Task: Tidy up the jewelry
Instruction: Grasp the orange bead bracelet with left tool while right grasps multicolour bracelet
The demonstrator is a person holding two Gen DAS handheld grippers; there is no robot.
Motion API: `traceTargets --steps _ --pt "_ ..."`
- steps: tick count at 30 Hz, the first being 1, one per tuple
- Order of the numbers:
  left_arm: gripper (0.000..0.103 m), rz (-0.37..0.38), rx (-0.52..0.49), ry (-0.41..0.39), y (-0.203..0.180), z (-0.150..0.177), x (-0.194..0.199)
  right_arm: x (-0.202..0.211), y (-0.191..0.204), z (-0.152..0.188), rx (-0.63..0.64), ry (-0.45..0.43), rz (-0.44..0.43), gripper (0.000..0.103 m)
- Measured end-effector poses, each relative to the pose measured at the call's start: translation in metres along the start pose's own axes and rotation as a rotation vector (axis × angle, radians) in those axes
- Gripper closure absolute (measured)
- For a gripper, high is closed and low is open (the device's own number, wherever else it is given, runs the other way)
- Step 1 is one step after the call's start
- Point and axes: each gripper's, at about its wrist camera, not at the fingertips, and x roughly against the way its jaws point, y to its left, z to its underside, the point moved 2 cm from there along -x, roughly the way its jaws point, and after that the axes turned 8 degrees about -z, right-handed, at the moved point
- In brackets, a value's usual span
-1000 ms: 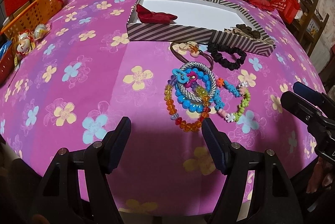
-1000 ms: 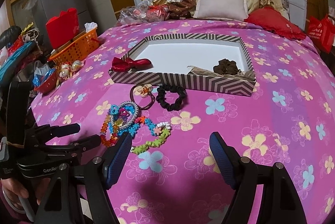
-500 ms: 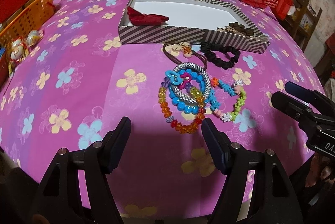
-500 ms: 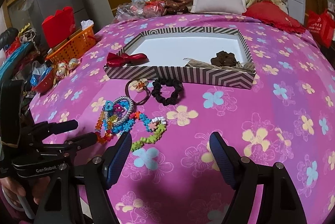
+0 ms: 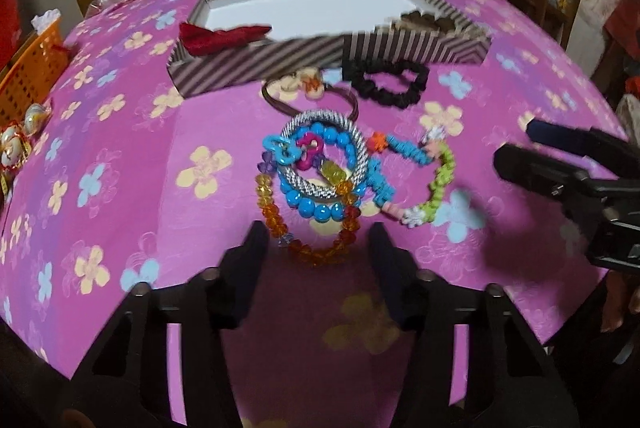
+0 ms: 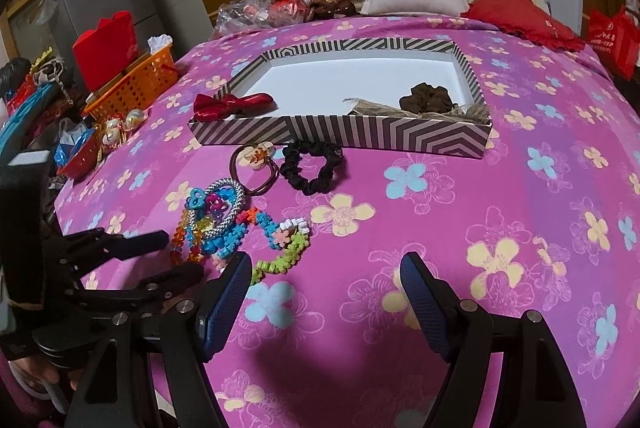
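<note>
A pile of bracelets lies on the pink flowered cloth: an orange bead bracelet (image 5: 304, 248), a blue bead one (image 5: 316, 210), a silver ring (image 5: 352, 132) and a green-and-blue flower bracelet (image 5: 440, 180); the pile also shows in the right wrist view (image 6: 216, 220). My left gripper (image 5: 316, 232) is open, its tips just short of the orange bracelet. My right gripper (image 6: 324, 268) is open and empty, to the right of the pile. A striped box (image 6: 384, 138) behind holds a red bow (image 6: 228, 106) and a brown scrunchie (image 6: 428, 98).
A black scrunchie (image 5: 386, 82) and a brown hair tie with a flower charm (image 5: 300, 88) lie in front of the box. An orange basket (image 6: 136, 88) and small trinkets (image 6: 116, 128) sit at the left edge. Pillows lie at the back.
My left gripper has moved forward and right toward the bracelet pile, which now sits between its tips. The right gripper has edged slightly forward. Nothing has been picked up.
</note>
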Motion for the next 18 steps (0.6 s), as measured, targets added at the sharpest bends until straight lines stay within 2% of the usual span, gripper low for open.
traceTargets --steps 1,3,4,5,9,10,12,14,16,18 --pt "0.06 0.005 0.006 -0.003 0.001 -0.001 0.0 -0.002 0.0 -0.001 -0.001 0.003 -0.002 0.029" --pt "0.076 0.004 0.019 -0.001 0.005 -0.004 -0.002 -0.005 0.001 -0.002 0.005 0.007 -0.013 0.029" --pt "0.087 0.005 0.035 0.005 0.008 -0.005 -0.003 -0.008 0.002 -0.003 0.012 0.009 -0.018 0.029" --pt "0.091 0.021 0.065 0.015 0.015 -0.006 -0.005 -0.01 0.004 -0.004 0.021 0.011 -0.02 0.029" --pt "0.094 0.099 0.149 0.048 0.034 -0.008 -0.008 -0.029 0.012 -0.007 0.076 0.033 -0.013 0.031" --pt "0.094 0.097 0.158 0.05 0.036 -0.007 -0.007 -0.033 0.013 -0.008 0.085 0.039 -0.017 0.039" --pt "0.094 0.097 0.174 0.053 0.041 -0.006 -0.007 -0.043 0.015 -0.01 0.097 0.056 -0.022 0.048" --pt "0.094 0.109 0.192 0.055 0.046 -0.006 -0.005 -0.051 0.016 -0.011 0.113 0.058 -0.015 0.053" --pt "0.094 0.118 0.206 0.053 0.05 -0.008 -0.003 -0.054 0.018 -0.011 0.143 0.041 0.014 0.067" --pt "0.094 0.118 0.213 0.041 0.052 -0.01 0.002 -0.055 0.019 -0.011 0.147 0.038 -0.002 0.083"
